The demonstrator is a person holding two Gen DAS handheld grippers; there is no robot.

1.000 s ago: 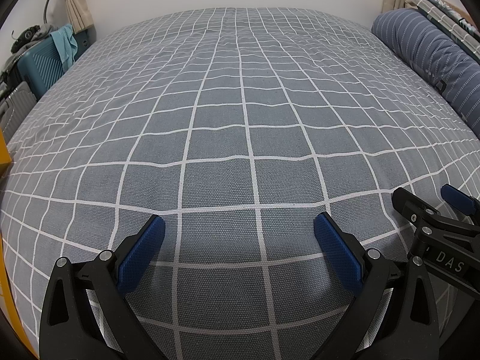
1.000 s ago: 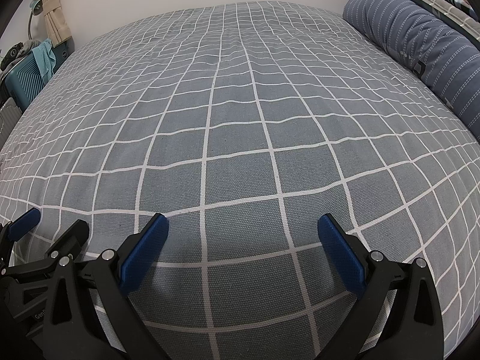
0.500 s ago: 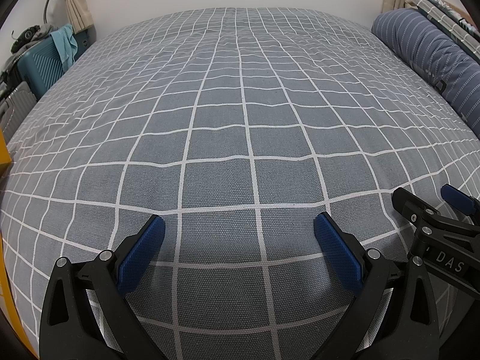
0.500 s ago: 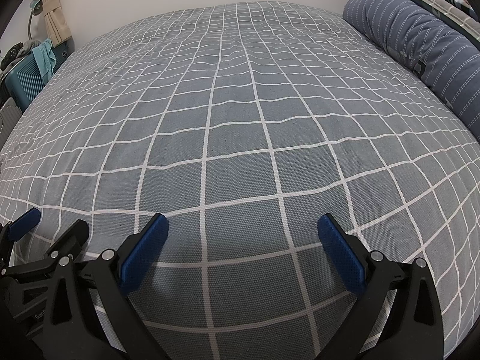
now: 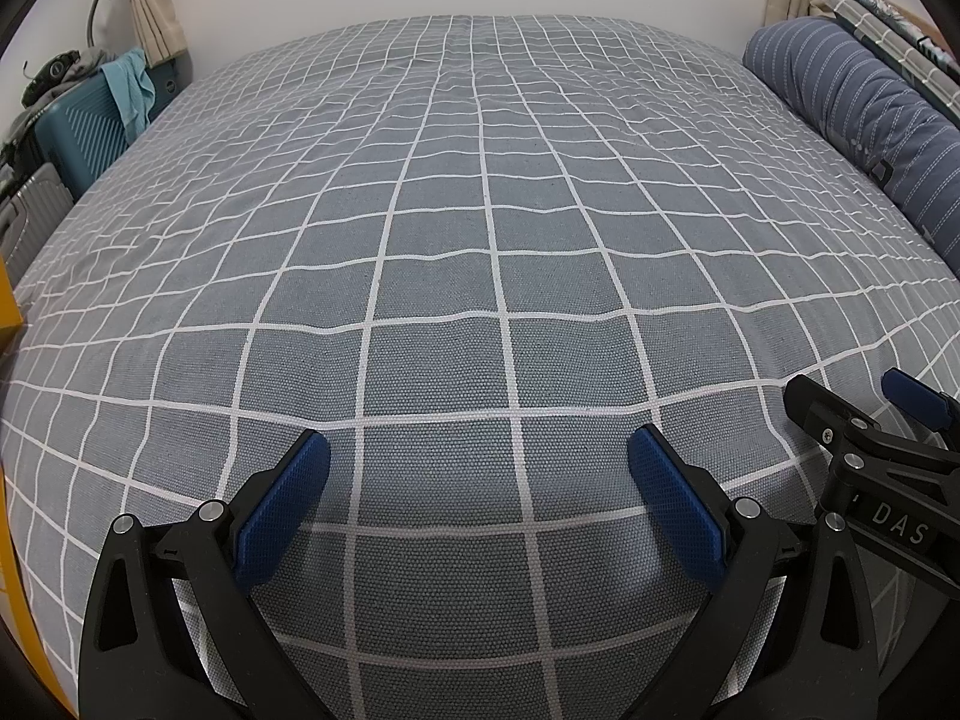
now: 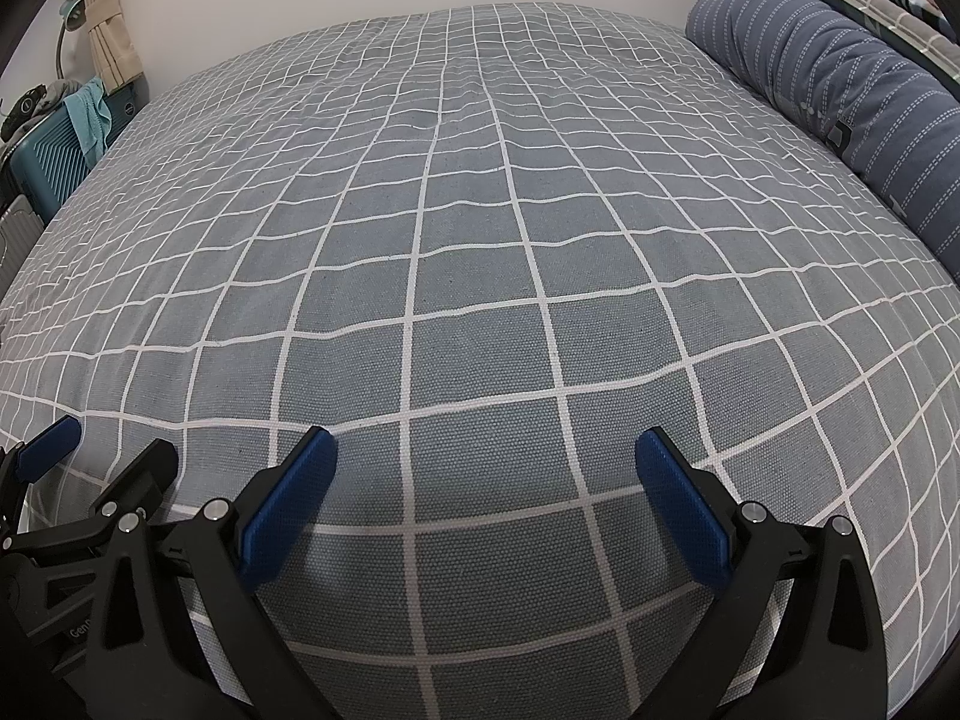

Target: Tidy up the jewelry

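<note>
No jewelry shows in either view. My left gripper [image 5: 479,450] is open and empty, its blue-padded fingers spread wide just above the grey checked bed cover [image 5: 480,228]. My right gripper [image 6: 486,447] is also open and empty, low over the same cover [image 6: 480,228]. The two grippers sit side by side: the right gripper [image 5: 852,414] shows at the right edge of the left wrist view, and the left gripper [image 6: 108,450] shows at the lower left of the right wrist view.
A rolled blue striped quilt [image 5: 858,120] lies along the bed's right side, with folded bedding [image 5: 882,18] behind it. A teal suitcase [image 5: 78,132] with a cloth on it stands left of the bed. A yellow object [image 5: 9,300] shows at the left edge.
</note>
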